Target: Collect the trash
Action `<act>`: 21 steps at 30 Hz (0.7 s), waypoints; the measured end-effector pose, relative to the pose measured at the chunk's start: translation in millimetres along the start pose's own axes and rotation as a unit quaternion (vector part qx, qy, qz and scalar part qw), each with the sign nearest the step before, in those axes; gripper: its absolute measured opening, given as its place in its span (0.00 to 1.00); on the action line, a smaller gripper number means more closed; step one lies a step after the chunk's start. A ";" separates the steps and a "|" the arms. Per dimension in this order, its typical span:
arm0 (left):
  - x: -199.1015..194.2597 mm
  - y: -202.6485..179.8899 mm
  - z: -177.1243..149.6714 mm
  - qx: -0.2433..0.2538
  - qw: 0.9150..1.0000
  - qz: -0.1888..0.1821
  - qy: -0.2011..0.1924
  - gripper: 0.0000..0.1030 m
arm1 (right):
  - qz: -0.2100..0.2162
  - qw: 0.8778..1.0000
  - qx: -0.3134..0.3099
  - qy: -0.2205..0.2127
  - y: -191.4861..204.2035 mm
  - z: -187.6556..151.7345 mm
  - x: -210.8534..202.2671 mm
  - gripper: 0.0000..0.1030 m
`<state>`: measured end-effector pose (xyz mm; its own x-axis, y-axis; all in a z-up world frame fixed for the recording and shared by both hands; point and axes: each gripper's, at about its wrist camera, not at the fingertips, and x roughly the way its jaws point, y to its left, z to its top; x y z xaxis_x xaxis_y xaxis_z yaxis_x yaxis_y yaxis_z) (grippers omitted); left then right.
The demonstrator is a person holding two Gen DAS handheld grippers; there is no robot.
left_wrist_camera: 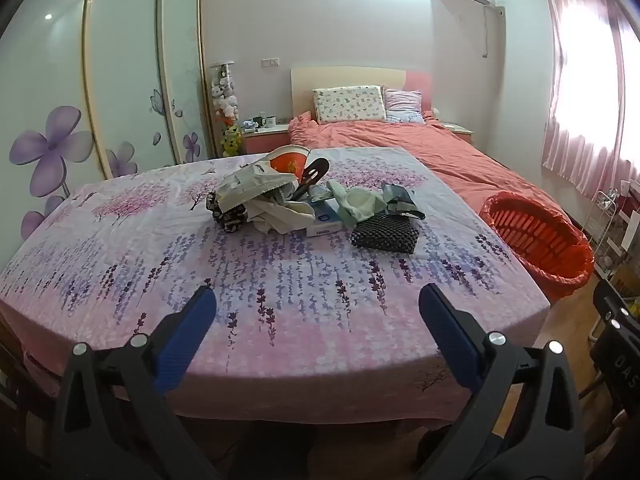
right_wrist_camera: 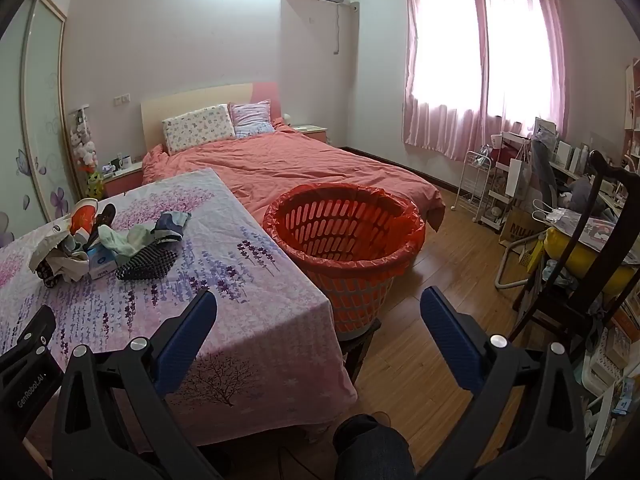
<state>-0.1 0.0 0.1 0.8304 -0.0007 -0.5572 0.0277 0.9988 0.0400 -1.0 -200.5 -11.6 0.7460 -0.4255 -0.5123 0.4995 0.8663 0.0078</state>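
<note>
A pile of trash (left_wrist_camera: 280,196) lies in the middle of the flowered tablecloth (left_wrist_camera: 280,320): crumpled wrappers, a red and white paper bowl (left_wrist_camera: 290,160), a blue and white box (left_wrist_camera: 324,220), a black beaded mesh piece (left_wrist_camera: 386,234). The pile also shows at the left of the right wrist view (right_wrist_camera: 108,248). An orange basket lined with a red bag (right_wrist_camera: 344,232) stands at the table's right side, seen also in the left wrist view (left_wrist_camera: 536,236). My left gripper (left_wrist_camera: 318,300) is open and empty above the table's near edge. My right gripper (right_wrist_camera: 318,304) is open and empty, over the table's right corner.
A bed with a salmon cover (right_wrist_camera: 280,164) lies behind the table. A dark wooden chair (right_wrist_camera: 580,248) and cluttered shelves (right_wrist_camera: 520,184) stand at the right. Wooden floor (right_wrist_camera: 440,280) runs between basket and chair. A wardrobe with flower doors (left_wrist_camera: 80,120) is at the left.
</note>
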 end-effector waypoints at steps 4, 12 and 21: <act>0.1 -0.1 0.0 0.000 1.000 0.001 0.000 0.96 | 0.000 1.000 -0.001 0.000 0.1 0.0 0.0 0.98; -0.1 0.2 0.4 -0.001 1.000 0.001 -0.001 0.96 | 0.000 1.000 -0.001 0.001 0.4 0.2 -0.2 0.98; -0.1 0.0 0.1 -0.001 1.000 0.000 -0.001 0.96 | -0.001 1.000 -0.001 0.001 1.2 0.4 -0.5 0.98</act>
<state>-0.2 0.0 0.2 0.8317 -0.0006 -0.5553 0.0269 0.9989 0.0392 -0.6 -199.3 -11.1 0.7449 -0.4260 -0.5135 0.4993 0.8664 0.0056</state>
